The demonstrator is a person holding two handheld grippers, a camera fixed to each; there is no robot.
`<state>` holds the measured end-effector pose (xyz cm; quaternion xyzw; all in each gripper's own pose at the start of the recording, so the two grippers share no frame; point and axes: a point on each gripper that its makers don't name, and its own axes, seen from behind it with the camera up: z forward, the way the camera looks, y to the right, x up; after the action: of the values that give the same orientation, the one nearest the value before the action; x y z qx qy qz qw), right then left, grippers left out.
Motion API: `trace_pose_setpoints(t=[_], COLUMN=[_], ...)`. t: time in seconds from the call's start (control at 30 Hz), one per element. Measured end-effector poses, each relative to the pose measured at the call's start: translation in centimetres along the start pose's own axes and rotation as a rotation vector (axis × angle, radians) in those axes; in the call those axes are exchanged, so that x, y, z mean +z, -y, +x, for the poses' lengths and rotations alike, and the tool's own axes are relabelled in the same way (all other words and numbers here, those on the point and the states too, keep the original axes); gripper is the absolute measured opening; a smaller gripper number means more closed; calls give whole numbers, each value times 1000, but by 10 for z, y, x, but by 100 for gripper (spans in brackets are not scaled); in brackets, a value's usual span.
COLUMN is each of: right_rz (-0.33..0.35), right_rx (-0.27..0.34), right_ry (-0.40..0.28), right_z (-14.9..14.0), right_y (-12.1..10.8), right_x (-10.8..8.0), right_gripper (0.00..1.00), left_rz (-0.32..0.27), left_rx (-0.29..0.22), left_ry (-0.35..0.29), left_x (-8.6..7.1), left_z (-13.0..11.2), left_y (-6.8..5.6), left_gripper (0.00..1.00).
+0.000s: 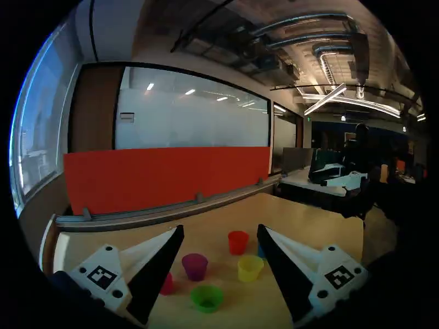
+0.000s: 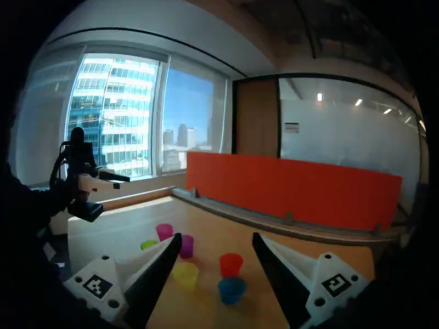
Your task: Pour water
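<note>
Several small plastic cups stand together on a wooden table [image 1: 307, 219]. In the left gripper view I see a red cup [image 1: 238, 242], a purple cup [image 1: 195, 266], a yellow cup [image 1: 249, 268] and a green cup [image 1: 207, 298]. A pink cup [image 1: 167, 284] and a blue cup [image 1: 261, 251] are partly hidden behind the fingers. My left gripper [image 1: 219, 227] is open above them, holding nothing. In the right gripper view, my right gripper [image 2: 215, 237] is open and holds nothing; the red cup [image 2: 231, 264], blue cup [image 2: 232, 289] and yellow cup [image 2: 185, 274] lie between its fingers. The left gripper [image 2: 107, 180] hovers at far left.
An orange divider panel [image 1: 164, 175] on a metal rail runs along the table's far edge. Large windows [image 2: 120, 126] stand beyond the left end. Other desks and a dark seated figure [image 1: 359, 148] are off to the right. Bare tabletop [image 2: 110, 225] surrounds the cups.
</note>
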<state>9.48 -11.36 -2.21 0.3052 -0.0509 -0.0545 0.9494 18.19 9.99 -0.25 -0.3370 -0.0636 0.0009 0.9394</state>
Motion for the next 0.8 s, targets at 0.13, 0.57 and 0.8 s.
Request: trace_pose_setpoints(t=[0.13, 0.57, 0.8], right_rz=[10, 24, 28], right_rx=[-9, -26, -24], right_ry=[40, 120, 163], right_z=[-12, -46, -75], right_y=[-1, -8, -11], right_x=[1, 12, 24], right_gripper=[99, 99, 99], left_rz=[-17, -25, -34], left_rx=[2, 2, -4], left_ry=[40, 114, 163], left_x=[3, 9, 15], left_z=[-13, -48, -80], left_y=[0, 9, 10], left_gripper=[99, 99, 99])
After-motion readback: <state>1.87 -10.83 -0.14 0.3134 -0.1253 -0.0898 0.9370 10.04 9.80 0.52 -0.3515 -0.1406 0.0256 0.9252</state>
